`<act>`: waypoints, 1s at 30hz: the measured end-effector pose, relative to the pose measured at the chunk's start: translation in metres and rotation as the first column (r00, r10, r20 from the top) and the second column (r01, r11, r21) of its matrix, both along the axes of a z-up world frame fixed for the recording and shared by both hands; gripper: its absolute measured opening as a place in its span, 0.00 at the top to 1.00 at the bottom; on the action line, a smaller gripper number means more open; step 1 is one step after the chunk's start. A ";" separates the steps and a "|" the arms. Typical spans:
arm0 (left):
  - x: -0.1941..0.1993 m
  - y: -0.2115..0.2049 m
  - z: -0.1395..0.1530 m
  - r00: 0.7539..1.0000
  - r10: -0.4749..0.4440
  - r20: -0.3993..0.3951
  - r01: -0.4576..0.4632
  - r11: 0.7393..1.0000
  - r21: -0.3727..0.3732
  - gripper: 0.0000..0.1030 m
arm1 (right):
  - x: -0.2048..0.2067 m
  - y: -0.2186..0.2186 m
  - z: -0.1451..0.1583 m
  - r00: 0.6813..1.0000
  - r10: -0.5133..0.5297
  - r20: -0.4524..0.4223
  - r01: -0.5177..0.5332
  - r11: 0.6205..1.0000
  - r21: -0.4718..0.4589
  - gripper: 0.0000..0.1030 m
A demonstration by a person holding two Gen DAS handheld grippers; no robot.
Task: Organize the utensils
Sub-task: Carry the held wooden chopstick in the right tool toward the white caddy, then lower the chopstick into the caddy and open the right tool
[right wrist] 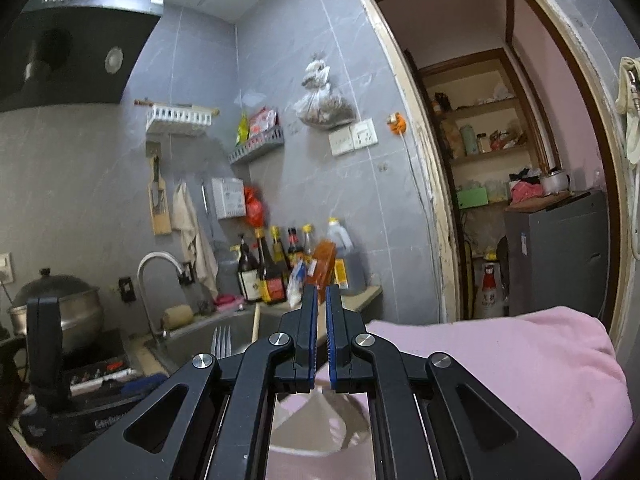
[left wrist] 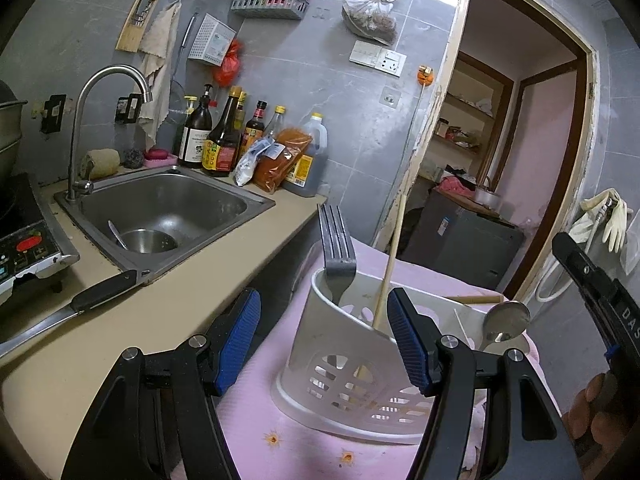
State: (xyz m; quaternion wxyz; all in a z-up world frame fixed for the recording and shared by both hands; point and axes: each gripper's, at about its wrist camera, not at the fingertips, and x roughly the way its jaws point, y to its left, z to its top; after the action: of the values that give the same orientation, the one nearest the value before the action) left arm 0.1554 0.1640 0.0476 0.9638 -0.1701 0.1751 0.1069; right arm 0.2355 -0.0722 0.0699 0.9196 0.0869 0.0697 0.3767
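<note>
While the left gripper (left wrist: pixel 324 340) hangs released, jaws spread wide over the near rim of the white utensil basket (left wrist: pixel 340 364), nothing sits between its blue pads (left wrist: pixel 240 340). The basket stands on a pink cloth (left wrist: pixel 256 412) just beside the beige counter (left wrist: pixel 132 320).

In the basket: a fork (left wrist: pixel 338 252) upright, tines up, in the left compartment; a wooden stick (left wrist: pixel 390 264) leaning beside it; a spoon (left wrist: pixel 506 320) bowl-up in the right compartment. A second wooden piece (left wrist: pixel 478 299) lies across the far rim.

The right gripper (right wrist: pixel 321 300) is clenched, pads nearly touching with a thin gap; I can't see anything held between them. In the left view only its black body (left wrist: pixel 600 296) shows at the right edge, beyond the spoon.

From the right view the fork (right wrist: pixel 221 342) and stick (right wrist: pixel 255 324) poke up left of the fingers, and the pink cloth (right wrist: pixel 500 360) fills the lower right.

On the counter: a black-handled knife (left wrist: pixel 80 304) lying flat, near the sink (left wrist: pixel 168 204). A steel bowl with a spoon in it (left wrist: pixel 146 240) sits in the sink. Bottles (left wrist: pixel 224 136) stand against the wall behind.
</note>
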 end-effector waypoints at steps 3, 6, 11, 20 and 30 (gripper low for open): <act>-0.001 -0.001 0.000 1.000 -0.003 0.002 0.003 1.000 0.000 0.42 | 0.001 -0.001 -0.001 0.999 0.029 -0.016 -0.029 0.999 -0.023 0.89; -0.003 -0.001 0.000 1.000 -0.018 -0.002 0.018 1.000 0.002 0.42 | 0.000 -0.003 -0.005 0.998 0.047 -0.029 -0.048 0.998 -0.038 0.74; -0.006 -0.002 -0.002 1.000 -0.010 0.003 0.009 1.000 0.023 0.41 | 0.003 -0.009 -0.012 0.997 0.063 -0.042 -0.066 0.996 -0.064 0.74; -0.009 0.005 -0.007 1.000 0.025 -0.002 -0.025 0.999 0.029 0.41 | 0.006 0.023 -0.022 0.989 0.148 -0.016 -0.146 0.942 -0.302 0.74; -0.007 0.007 -0.006 0.999 0.034 -0.005 -0.034 0.998 0.049 0.41 | 0.026 0.048 -0.024 0.975 0.221 -0.024 -0.201 0.832 -0.517 0.80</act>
State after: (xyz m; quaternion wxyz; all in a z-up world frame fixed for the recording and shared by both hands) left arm 0.1485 0.1710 0.0413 0.9652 -0.1491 0.1725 0.1282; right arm 0.2613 -0.0238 0.0463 0.8631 -0.1778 0.1603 0.4447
